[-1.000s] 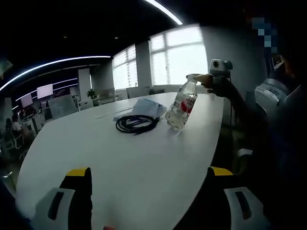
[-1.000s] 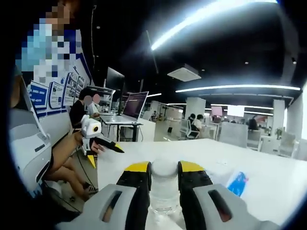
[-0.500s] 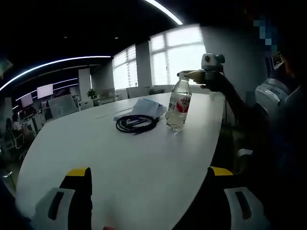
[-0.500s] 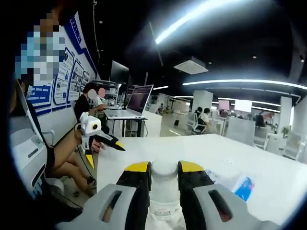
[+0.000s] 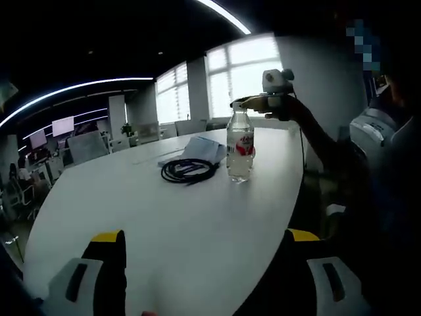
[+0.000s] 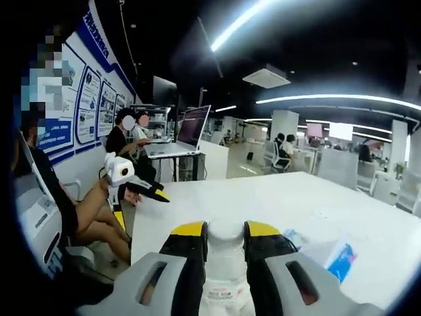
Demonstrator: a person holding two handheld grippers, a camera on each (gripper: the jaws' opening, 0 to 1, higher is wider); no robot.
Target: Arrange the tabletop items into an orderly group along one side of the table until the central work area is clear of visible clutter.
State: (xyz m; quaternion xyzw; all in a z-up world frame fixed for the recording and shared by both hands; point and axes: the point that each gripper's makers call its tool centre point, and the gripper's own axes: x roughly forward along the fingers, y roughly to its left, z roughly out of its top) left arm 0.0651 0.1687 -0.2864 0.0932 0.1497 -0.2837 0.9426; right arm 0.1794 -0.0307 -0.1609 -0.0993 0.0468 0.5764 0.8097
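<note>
A clear water bottle (image 5: 240, 153) with a red label stands upright on the white table (image 5: 164, 217), near its right edge. My right gripper (image 5: 239, 104) holds it from the right at the cap. In the right gripper view the jaws (image 6: 225, 232) are shut on the bottle's white cap (image 6: 225, 236). Left of the bottle lie a coiled black cable (image 5: 188, 170) and a white-and-blue packet (image 5: 201, 148), which also shows in the right gripper view (image 6: 333, 254). My left gripper (image 5: 205, 238) stands open over the near table edge, holding nothing; it also appears beyond the table's end (image 6: 141, 206).
A person's arm (image 5: 329, 148) reaches in from the right. Beyond the table (image 6: 263, 197) stand a desk with an open laptop (image 6: 192, 130), seated people and office chairs. Bare tabletop stretches between the left gripper and the cable.
The right gripper has tipped the leaning bottle upright and carried its top to the left. Cable, packet and left gripper have stayed put.
</note>
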